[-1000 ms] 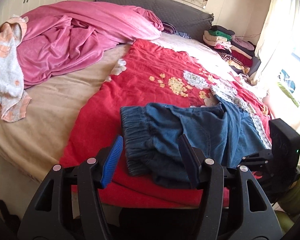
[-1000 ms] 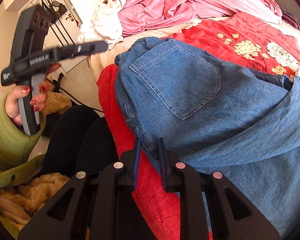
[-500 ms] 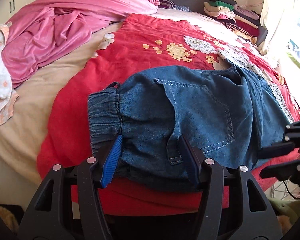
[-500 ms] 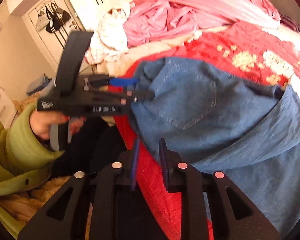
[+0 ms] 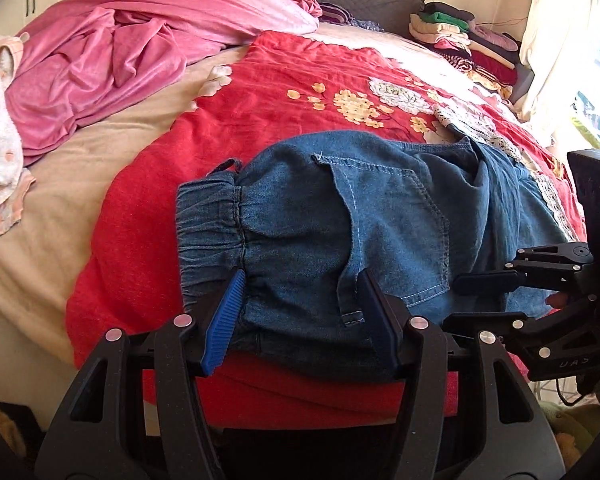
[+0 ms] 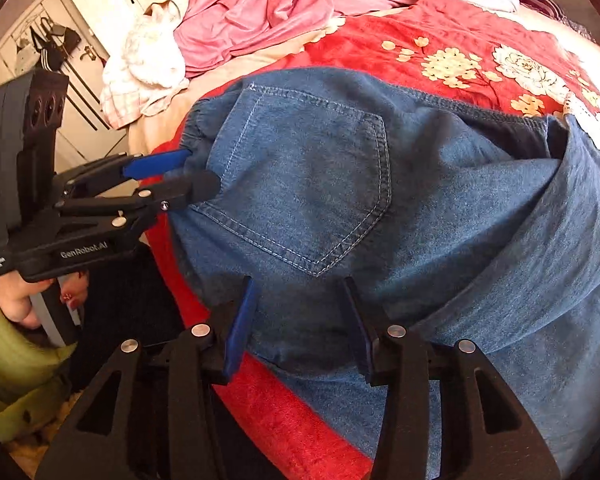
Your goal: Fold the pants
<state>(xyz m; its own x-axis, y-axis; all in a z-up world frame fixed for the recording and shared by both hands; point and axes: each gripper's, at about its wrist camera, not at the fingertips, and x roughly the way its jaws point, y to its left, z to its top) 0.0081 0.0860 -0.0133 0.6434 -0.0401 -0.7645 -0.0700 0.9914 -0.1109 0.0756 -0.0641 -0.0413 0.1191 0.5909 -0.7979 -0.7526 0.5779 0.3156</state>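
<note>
**Denim pants spread at bed's near edge, both grippers wide at the hem**

Hidden or unclear first: far ends of the pants (image 5: pixel 384 236) cut off past the right of the left wrist view, legs running out of the lower right corner in the right wrist view; inner dark lining barely readable where the fabric folds over near the lace trim. Lower parts of both tools lost in dark shadow below the bed edge. Only a sliver of the right hand's skin visible behind its tool; left hand (image 6: pixel 24 300) partly covered by a green sleeve, blurred.

Pants lying back-pocket up on the red floral blanket (image 5: pixel 284 92), elastic waistband toward the left, near edge hanging just over the bedside. Pink blanket (image 5: pixel 140 40) bunched at the far left, folded clothes stack (image 5: pixel 464 40) at the far right by the headboard.

Left gripper (image 5: pixel 300 312) level, pointing across the bed, fingers spread wide either side of the belt-loop area at the pants' near edge, denim between them, not clamped. Right gripper (image 6: pixel 298 320) tilted over the pocket's lower corner, fingers likewise wide apart, straddling fabric without pinching
</note>
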